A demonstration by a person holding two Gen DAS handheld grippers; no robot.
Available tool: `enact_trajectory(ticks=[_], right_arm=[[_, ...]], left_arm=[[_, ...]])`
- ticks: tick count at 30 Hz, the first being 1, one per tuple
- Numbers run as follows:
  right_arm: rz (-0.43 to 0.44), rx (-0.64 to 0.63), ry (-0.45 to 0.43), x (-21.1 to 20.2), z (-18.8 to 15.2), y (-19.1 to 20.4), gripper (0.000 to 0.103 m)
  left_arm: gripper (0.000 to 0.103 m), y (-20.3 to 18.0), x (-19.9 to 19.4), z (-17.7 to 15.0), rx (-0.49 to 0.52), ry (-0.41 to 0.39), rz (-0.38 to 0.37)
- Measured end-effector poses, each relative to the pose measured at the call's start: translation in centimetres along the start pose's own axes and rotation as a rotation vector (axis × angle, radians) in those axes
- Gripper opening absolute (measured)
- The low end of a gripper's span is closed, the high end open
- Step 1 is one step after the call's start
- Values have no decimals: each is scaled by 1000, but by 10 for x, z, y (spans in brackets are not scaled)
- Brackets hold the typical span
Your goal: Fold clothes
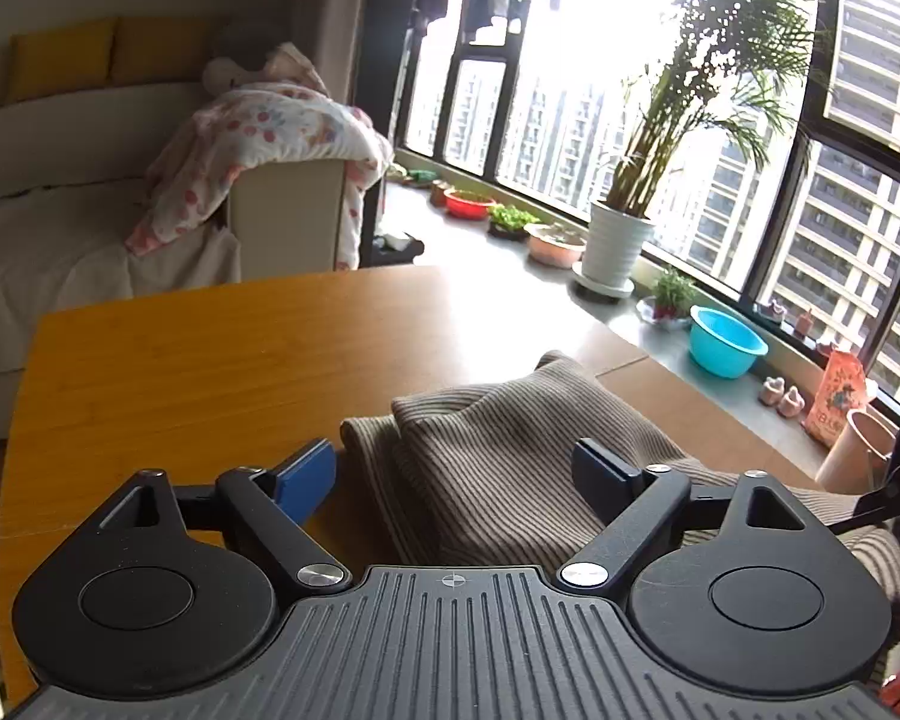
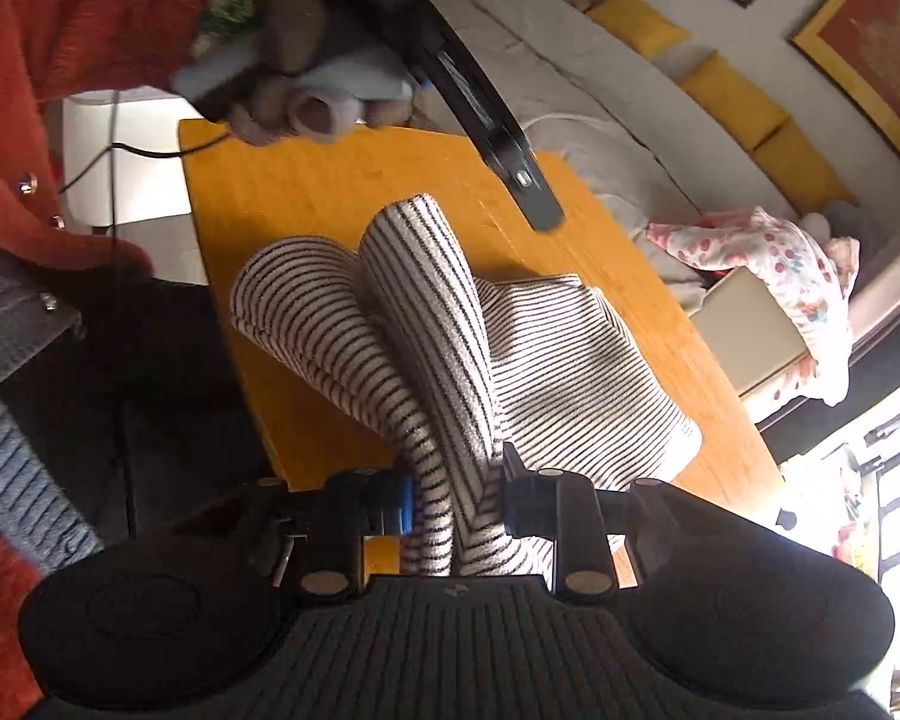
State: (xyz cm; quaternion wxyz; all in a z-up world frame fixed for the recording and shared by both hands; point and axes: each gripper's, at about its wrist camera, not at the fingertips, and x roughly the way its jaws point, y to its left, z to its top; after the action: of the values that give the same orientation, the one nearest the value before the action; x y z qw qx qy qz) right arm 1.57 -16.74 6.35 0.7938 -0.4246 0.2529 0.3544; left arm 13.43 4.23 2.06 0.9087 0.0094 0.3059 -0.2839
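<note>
Home living room, sofa (image 1: 60, 138), yellow cushions (image 2: 732, 90), potted palm (image 1: 618, 240)

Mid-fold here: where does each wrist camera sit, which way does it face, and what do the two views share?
Left wrist: behind the open left gripper, facing across the table toward the windows and sofa; no body visible.
Right wrist: behind the right gripper, shut on the striped garment, looking along the table; the person's left hand and red sweater show.
Shared: the striped garment, table, sofa.
</note>
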Motion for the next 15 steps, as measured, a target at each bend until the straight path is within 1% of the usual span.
enact_trajectory(ticks=[1, 4, 6, 9, 10, 11, 13, 15], right_arm=[[7, -24, 4, -1, 5, -6, 24], [27, -96, 18, -4, 21, -25, 25], [40, -144, 27, -6, 31, -38, 25], [60, -217, 40, -8, 47, -57, 28], [71, -215, 41, 7, 47, -66, 31], [77, -207, 34, 26, 44, -74, 32], [94, -200, 34, 63, 41, -84, 36], [114, -199, 49, 93, 38, -89, 39]], left_arm=[[67, 2, 13, 0, 15, 30, -2], [63, 10, 47, -4, 53, 115, -9], [63, 16, 59, -11, 61, 146, -29], [68, 27, 56, -16, 17, 139, -45], [71, 31, 54, -17, 1, 136, -49], [73, 35, 53, -19, -15, 133, -54], [73, 43, 43, -21, -40, 111, -26], [78, 52, 32, -22, -64, 86, 6]])
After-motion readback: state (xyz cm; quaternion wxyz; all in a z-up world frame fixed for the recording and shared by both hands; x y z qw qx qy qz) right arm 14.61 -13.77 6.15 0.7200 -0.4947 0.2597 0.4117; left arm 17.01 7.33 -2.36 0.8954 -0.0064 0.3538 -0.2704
